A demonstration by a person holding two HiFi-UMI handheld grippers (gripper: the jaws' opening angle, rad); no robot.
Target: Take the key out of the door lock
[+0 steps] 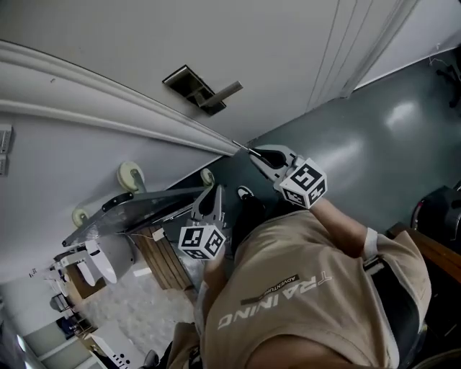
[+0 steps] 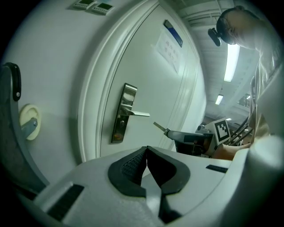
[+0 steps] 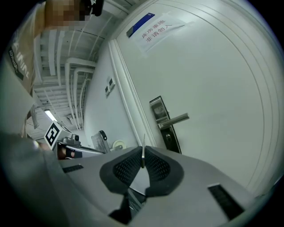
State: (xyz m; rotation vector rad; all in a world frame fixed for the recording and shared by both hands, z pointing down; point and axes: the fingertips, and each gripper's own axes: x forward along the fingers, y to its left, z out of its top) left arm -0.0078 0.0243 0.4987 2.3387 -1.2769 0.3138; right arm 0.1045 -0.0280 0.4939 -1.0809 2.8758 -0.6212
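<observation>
The door lock plate with its lever handle sits on the white door, and nothing sticks out of its keyhole. My right gripper is shut on the key, whose thin metal blade stands up between the pads. It hangs in the air a short way off the door, below the lock in the head view. In the left gripper view the key juts from the right gripper toward the lock plate. My left gripper is shut with nothing in it, back from the door.
A wheeled cart with cream castors leans by the wall left of the door frame. A paper notice and a blue sign hang high on the door. Wall switches sit beside the frame. The grey floor lies on the right.
</observation>
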